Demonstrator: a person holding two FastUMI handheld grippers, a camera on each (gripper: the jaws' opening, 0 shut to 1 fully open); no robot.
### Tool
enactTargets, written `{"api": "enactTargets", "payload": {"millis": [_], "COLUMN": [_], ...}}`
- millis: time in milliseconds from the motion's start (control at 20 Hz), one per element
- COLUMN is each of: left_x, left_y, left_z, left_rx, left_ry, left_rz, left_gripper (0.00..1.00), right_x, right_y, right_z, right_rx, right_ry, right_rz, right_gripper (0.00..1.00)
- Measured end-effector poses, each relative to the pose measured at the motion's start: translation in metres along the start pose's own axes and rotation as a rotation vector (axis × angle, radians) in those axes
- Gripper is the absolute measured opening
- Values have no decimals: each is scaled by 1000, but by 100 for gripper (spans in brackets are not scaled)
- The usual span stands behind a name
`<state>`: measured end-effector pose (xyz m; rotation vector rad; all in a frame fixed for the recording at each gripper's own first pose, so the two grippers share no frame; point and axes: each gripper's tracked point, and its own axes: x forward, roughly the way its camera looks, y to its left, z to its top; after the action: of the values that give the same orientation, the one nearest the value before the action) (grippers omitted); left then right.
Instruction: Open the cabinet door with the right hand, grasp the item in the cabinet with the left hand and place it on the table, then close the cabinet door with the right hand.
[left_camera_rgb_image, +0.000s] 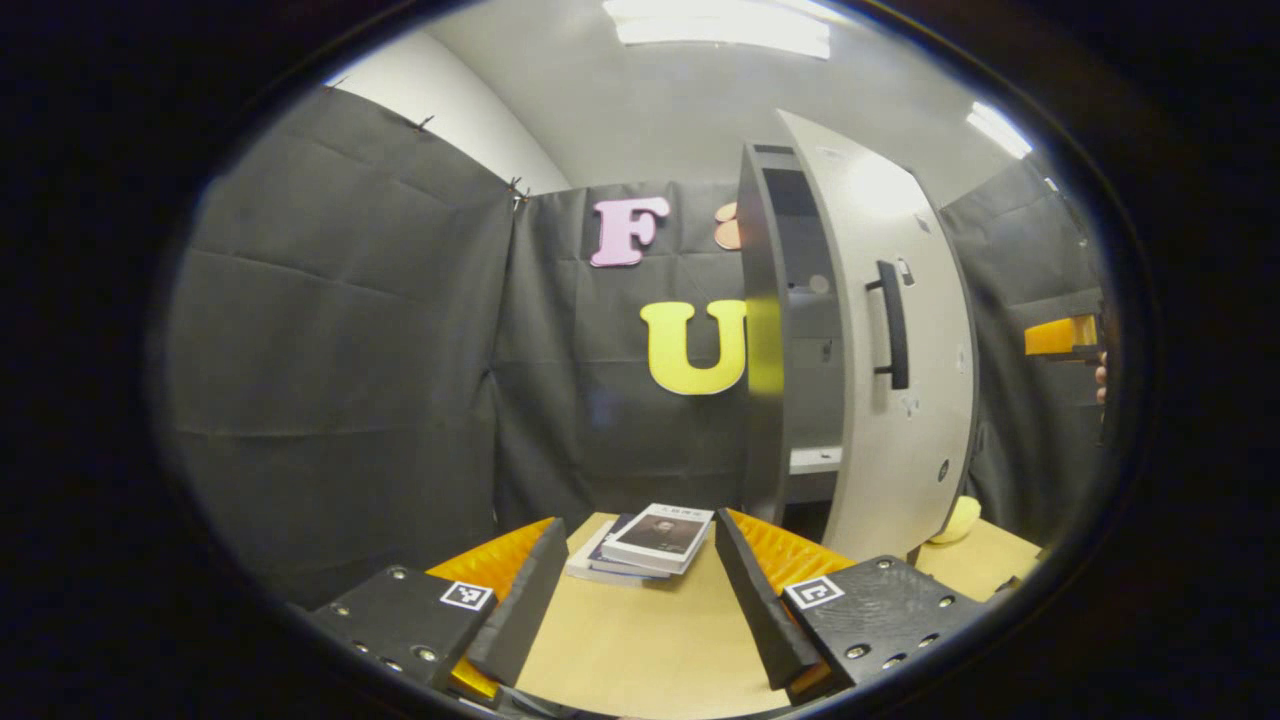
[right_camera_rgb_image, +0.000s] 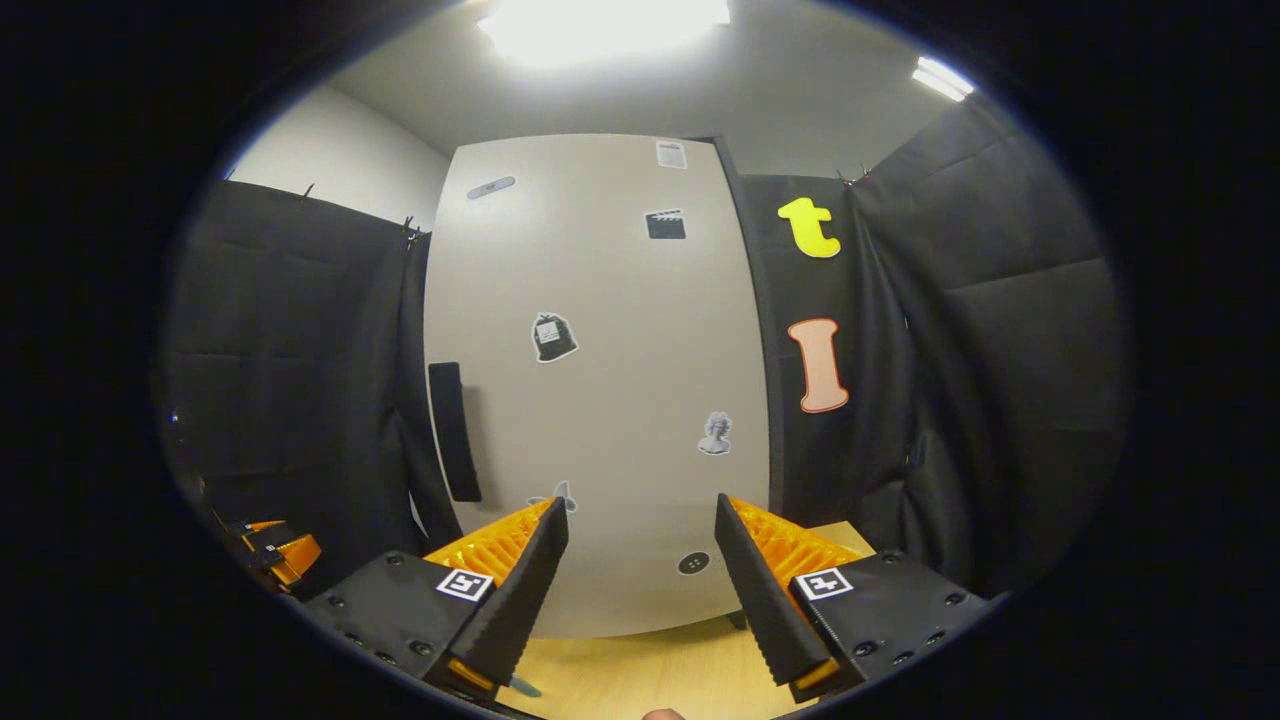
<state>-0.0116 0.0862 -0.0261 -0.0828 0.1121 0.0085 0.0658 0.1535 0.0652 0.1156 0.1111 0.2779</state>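
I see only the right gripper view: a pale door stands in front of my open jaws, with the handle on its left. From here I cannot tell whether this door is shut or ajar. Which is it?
Observer: It is ajar. In the left gripper view the cabinet door stands swung out, and the cabinet interior shows in the gap beside it.
Operator: Thank you. Does something lie on the table on the left side?
Observer: Yes. A stack of books lies on the table, just ahead of the left gripper, whose jaws are open and hold nothing.
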Motion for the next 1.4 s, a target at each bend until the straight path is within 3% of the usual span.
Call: {"api": "enactTargets", "payload": {"millis": [100,200,300,650,1100,1400], "left_x": [4,6,7,16,16,17], "left_y": [-25,-49,-72,-121,-124,-122], "left_z": [5,13,20,38,42,46], "left_rx": [7,8,8,22,30,38], "left_ry": [0,-5,-11,-29,-22,-20], "left_rz": [-11,-25,-43,-81,-77,-71], "left_gripper": [90,89,89,90,90,90], "right_x": [-6,-12,-18,-35,-39,-34], "right_y": [-27,-52,-72,-126,-132,-127], "right_z": [2,2,3,-3,-15,-17], "right_rx": [-5,-13,-11,3,-13,-21], "right_ry": [-8,-15,-24,-33,-38,-36], "right_rz": [-19,-43,-65,-137,-142,-140], "right_gripper": [97,91,97,97,100,97]}}
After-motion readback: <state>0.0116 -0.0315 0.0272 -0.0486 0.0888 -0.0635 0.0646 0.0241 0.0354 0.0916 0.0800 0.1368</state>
